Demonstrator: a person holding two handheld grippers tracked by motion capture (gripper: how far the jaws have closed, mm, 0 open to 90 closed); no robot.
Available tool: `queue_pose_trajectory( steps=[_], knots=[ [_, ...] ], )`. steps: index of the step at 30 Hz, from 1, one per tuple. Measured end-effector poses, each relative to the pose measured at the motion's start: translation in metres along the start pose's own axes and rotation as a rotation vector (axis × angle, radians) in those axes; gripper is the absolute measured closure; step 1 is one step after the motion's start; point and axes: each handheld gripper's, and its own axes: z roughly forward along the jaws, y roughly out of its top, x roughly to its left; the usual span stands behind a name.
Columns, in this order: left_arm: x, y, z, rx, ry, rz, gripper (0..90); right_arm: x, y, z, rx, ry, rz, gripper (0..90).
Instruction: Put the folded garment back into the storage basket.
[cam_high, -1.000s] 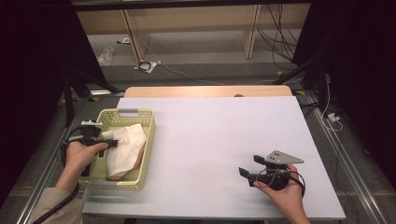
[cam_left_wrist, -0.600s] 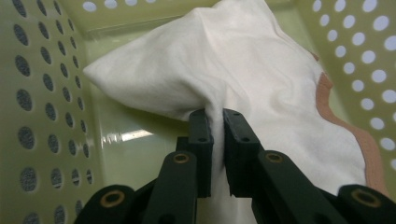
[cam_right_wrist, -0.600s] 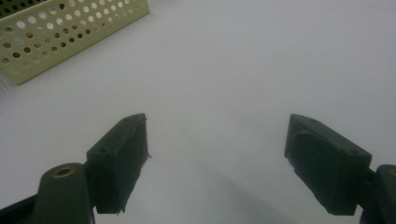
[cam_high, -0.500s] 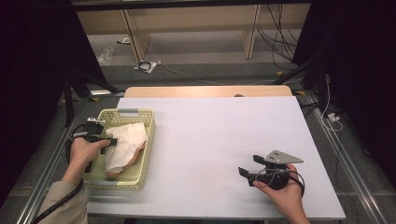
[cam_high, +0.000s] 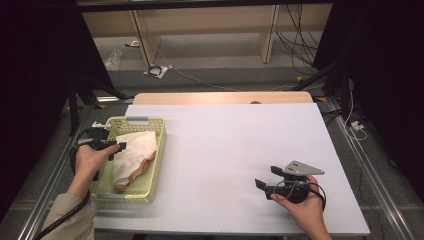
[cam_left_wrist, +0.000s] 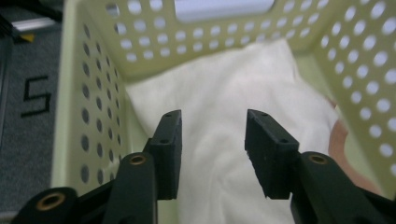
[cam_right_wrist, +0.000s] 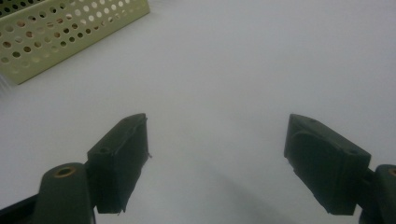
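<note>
A pale yellow perforated basket (cam_high: 156, 167) stands at the table's left edge. Inside it lies a crumpled white cloth (cam_high: 134, 147) with a peach-coloured edge (cam_high: 131, 176). My left gripper (cam_high: 116, 146) hovers over the basket's left side, jaws open, pointing at the cloth. In the left gripper view the open gripper (cam_left_wrist: 212, 140) frames the white cloth (cam_left_wrist: 224, 93) inside the basket (cam_left_wrist: 88, 93), with nothing between the fingers. My right gripper (cam_high: 265, 184) rests low over the table near the front right, wide open and empty. In the right gripper view the open gripper (cam_right_wrist: 217, 158) faces bare table, with the basket (cam_right_wrist: 56, 32) at upper left.
The white table (cam_high: 235, 140) stretches between the basket and the right gripper, with a wooden strip (cam_high: 220, 98) along its far edge. Metal rails (cam_high: 360, 165) run beside the table. Cables and shelving (cam_high: 200, 30) lie on the floor beyond.
My left gripper has moved toward the far end of the basket, staying over the cloth. The right gripper has stayed where it was.
</note>
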Motion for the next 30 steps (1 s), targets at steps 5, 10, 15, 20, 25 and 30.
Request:
queue_pose_trajectory(
  steps=[5, 10, 15, 20, 25, 30],
  knots=[
    [-0.005, -0.003, 0.01, 0.058, -0.036, 0.001, 78.8, 0.0, 0.0, 0.0, 0.002, 0.0, 0.002, 22.6],
    [-0.01, -0.011, 0.021, 0.146, -0.03, 0.025, 79.3, 0.0, 0.0, 0.0, 0.001, 0.0, 0.0, 22.6],
    [-0.013, -0.015, 0.024, 0.183, -0.033, 0.025, 74.4, 0.0, 0.0, 0.0, 0.003, 0.002, -0.002, 22.5],
    [-0.019, -0.019, 0.028, 0.227, -0.046, 0.027, 70.1, 0.0, 0.0, 0.0, 0.004, 0.001, -0.002, 22.5],
    [-0.02, -0.024, 0.035, 0.288, -0.029, 0.047, 75.1, 0.0, 0.0, 0.0, 0.011, 0.002, -0.004, 22.5],
    [-0.02, -0.024, 0.035, 0.298, -0.009, 0.063, 86.2, 0.0, 0.0, 0.0, 0.013, 0.001, -0.009, 22.5]
  ],
)
